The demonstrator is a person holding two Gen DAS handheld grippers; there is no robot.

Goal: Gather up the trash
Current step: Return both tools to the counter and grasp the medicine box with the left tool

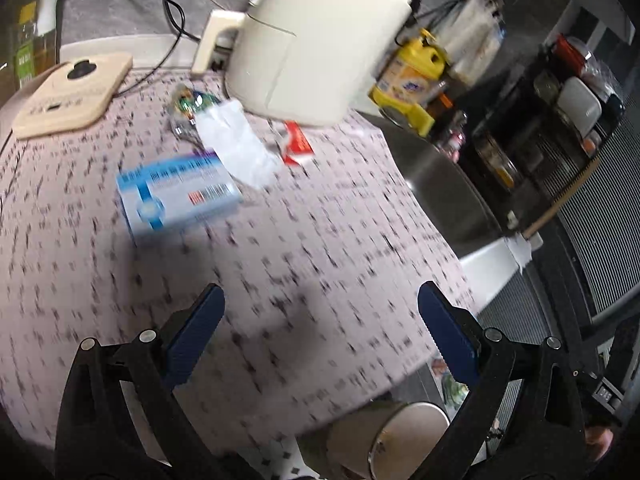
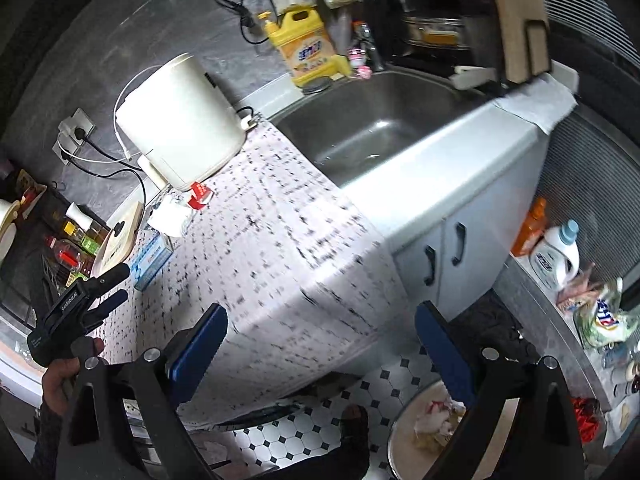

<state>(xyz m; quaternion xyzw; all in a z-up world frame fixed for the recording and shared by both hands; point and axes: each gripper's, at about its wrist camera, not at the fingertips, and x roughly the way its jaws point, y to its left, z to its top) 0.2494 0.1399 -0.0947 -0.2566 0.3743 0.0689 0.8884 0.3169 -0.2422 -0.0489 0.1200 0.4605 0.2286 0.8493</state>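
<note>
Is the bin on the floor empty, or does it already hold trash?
Holds trash: the bin on the tiled floor shows crumpled white and red scraps inside its rim.

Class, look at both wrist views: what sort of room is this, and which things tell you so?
Most likely a home kitchen. A steel sink is set into a counter with cupboard doors below, a yellow dish-soap bottle stands behind it, and a white countertop appliance sits on the patterned cloth.

Two wrist cameras, both looking steeply down over the worktop [image 1: 304, 248].
The left view is nearer, facing the white appliance [image 1: 320, 36]; the right looks from further back, across worktop, sink [image 2: 384, 120] and floor. Both share that appliance.
</note>
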